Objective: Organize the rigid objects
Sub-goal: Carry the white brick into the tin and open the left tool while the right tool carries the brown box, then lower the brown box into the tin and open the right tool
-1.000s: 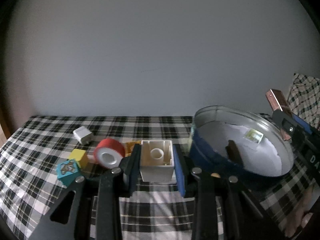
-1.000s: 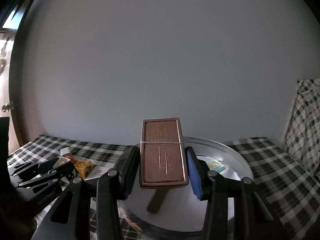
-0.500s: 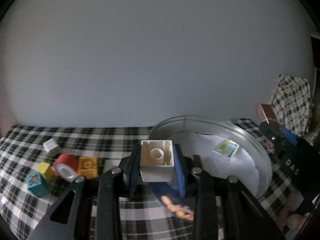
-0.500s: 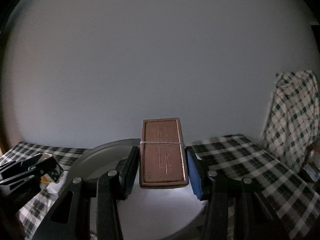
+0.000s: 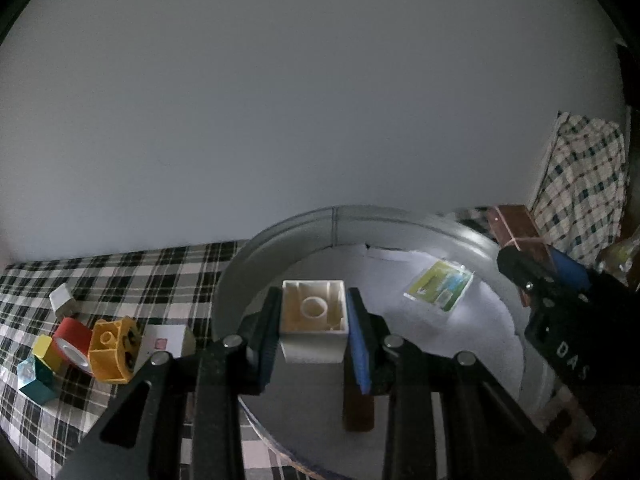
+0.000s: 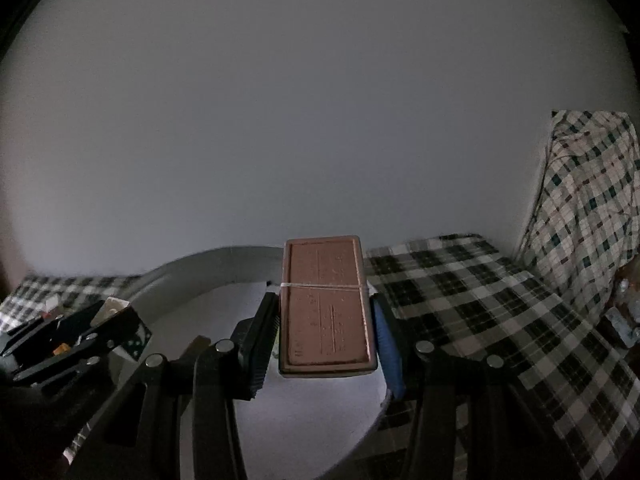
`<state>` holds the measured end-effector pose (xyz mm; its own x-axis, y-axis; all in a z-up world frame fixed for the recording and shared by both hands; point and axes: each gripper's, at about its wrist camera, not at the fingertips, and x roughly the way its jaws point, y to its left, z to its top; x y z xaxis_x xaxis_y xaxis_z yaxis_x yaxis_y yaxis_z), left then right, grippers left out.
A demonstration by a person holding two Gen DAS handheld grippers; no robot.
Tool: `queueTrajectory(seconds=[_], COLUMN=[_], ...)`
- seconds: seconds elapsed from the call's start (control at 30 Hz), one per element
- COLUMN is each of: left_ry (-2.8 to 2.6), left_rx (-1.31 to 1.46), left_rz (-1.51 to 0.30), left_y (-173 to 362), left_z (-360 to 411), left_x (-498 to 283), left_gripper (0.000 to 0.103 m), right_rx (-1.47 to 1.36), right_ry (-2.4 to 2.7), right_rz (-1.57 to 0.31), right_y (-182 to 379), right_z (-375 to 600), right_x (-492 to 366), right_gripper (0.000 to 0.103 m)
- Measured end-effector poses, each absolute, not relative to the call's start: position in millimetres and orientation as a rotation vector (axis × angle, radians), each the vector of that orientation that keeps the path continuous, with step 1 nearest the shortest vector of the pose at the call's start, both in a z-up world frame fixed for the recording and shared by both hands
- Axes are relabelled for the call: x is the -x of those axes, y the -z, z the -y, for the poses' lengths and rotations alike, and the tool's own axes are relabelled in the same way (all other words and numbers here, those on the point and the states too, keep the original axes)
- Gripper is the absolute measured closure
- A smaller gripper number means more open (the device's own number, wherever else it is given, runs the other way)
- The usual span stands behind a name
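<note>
Both tools are holding cargo: the left tool [image 5: 314, 334] is clamping a white hollow block [image 5: 313, 318], the right tool [image 6: 326, 338] a brown banded slab [image 6: 326, 306]. They are hanging over the round metal tin [image 5: 472, 236], sitting on the checked cloth [image 6: 460, 288], presumably so each piece can drop inside, where a green card [image 5: 438, 285] and what looks like a dark stick are lying already. Loose toys, including a red roll [image 5: 72, 338] and an orange brick [image 5: 112, 344], are waiting just left of the tin.
</note>
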<state>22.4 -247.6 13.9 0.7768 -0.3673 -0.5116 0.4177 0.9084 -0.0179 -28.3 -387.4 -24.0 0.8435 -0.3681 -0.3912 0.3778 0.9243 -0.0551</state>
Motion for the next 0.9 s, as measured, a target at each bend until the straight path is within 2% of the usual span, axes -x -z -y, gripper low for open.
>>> queueTrajectory(seconds=[0.57,0.63,0.67,0.7,0.73,0.77,0.8,0.83,0.9], left_ry=[0.371,0.37,0.372,0.331,0.325,0.338,0.352,0.338,0.321], left_rx=[-0.138,-0.14,-0.147,-0.155,-0.148,-0.133,-0.125,-0.122,-0.113], left_rz=[-0.58,-0.577,-0.566,-0.556,-0.544,-0.53,-0.521,-0.515,-0.495], left_y=[-1,-1,-2,-3,-4,-5,-6,-6,-7], left_z=[254,253,254,253,251,248,246,244,240], left_x=[-33,-32,-29,-27,-26,-23,-20,-18,-11], left_gripper=[0.072,0.059,0.044,0.036,0.034,0.025,0.0,0.001,0.0], right_rx=[0.01,-0.001,-0.006,-0.007,-0.003,0.005,0.003,-0.014,-0.074], right_ry=[0.342,0.323,0.323,0.327,0.353,0.391,0.412,0.425,0.432], right_rz=[-0.499,-0.495,-0.489,-0.485,-0.475,-0.453,-0.432,-0.404,-0.327], right_y=[41,41,41,41,40,37,35,32,25], right_z=[375,375,375,376,376,377,378,381,388], right_x=[12,12,12,13,14,17,20,24,36], right_gripper=[0.054,0.053,0.051,0.038,0.03,0.026,0.018,0.01,0.008])
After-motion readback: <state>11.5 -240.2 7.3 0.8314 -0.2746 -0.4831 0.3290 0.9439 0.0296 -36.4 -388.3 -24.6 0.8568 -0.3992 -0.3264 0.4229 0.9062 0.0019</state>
